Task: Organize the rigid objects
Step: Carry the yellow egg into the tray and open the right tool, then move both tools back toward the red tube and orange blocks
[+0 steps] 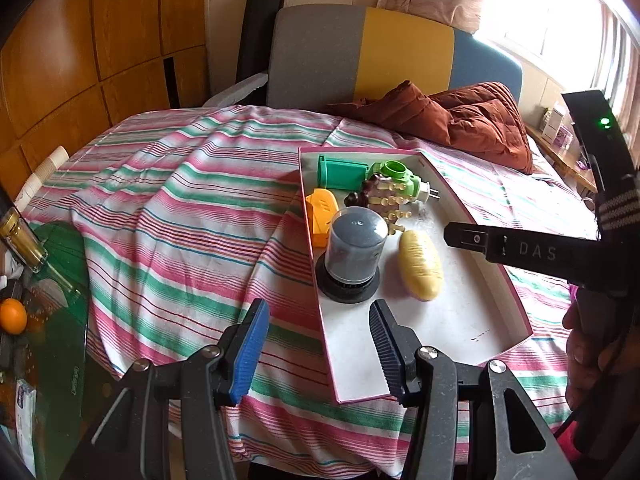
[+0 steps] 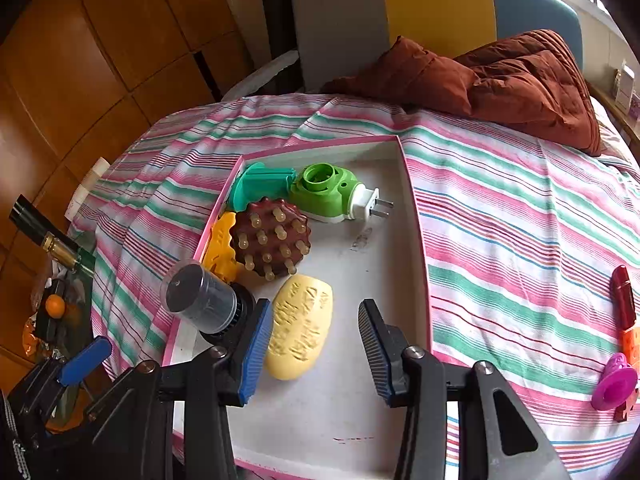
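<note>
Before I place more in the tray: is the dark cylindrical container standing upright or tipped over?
Upright. The dark cylindrical container stands on its black base inside the pink-rimmed tray, flat top facing up, next to the yellow soap.

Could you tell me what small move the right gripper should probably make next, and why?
Probably swing the right gripper, jaws open and empty above the tray, toward the red tube and pink piece lying on the striped cloth outside the tray; they look unsorted.
</note>
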{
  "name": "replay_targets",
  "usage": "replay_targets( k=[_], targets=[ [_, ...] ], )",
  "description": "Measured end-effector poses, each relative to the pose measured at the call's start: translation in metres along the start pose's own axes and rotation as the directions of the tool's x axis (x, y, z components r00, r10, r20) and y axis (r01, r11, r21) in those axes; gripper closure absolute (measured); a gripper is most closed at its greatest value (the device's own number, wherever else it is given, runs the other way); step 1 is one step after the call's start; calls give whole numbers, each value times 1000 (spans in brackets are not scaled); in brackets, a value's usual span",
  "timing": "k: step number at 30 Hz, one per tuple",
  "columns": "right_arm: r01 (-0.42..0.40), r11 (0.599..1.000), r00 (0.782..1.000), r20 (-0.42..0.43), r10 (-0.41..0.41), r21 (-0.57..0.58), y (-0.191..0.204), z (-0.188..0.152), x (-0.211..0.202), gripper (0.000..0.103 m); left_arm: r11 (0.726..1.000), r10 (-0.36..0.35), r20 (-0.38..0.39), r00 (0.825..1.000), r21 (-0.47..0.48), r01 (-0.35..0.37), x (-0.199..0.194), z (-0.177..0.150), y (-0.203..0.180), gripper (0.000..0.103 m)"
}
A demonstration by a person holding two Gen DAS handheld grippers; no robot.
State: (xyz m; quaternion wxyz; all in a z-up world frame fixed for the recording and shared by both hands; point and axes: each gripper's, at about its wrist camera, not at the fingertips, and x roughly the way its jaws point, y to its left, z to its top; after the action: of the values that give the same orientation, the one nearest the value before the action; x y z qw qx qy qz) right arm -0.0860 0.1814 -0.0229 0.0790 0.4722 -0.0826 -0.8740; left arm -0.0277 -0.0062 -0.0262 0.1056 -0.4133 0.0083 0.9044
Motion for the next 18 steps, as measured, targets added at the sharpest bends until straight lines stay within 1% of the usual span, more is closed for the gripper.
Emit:
replay_targets(
  k=[4, 7, 13, 18],
  targets=[
    [33, 999, 999, 23, -33, -8, -8, -3, -10, 58, 1000, -6, 6, 1000, 20, 6, -4, 0, -6, 50],
    [54, 999, 997, 50, -54, 6, -21, -4, -20, 58, 999, -6, 11, 1000, 34, 5, -5, 1, -10, 50],
    [125, 987, 987, 89, -134, 103, -71, -3, -43, 58, 998, -16, 1, 1000, 64, 16, -3, 5, -22, 50],
    [197, 957, 970, 103, -222, 211, -123, -3, -62, 58, 995, -27, 4, 1000, 93, 26, -4, 8, -34, 50]
  ],
)
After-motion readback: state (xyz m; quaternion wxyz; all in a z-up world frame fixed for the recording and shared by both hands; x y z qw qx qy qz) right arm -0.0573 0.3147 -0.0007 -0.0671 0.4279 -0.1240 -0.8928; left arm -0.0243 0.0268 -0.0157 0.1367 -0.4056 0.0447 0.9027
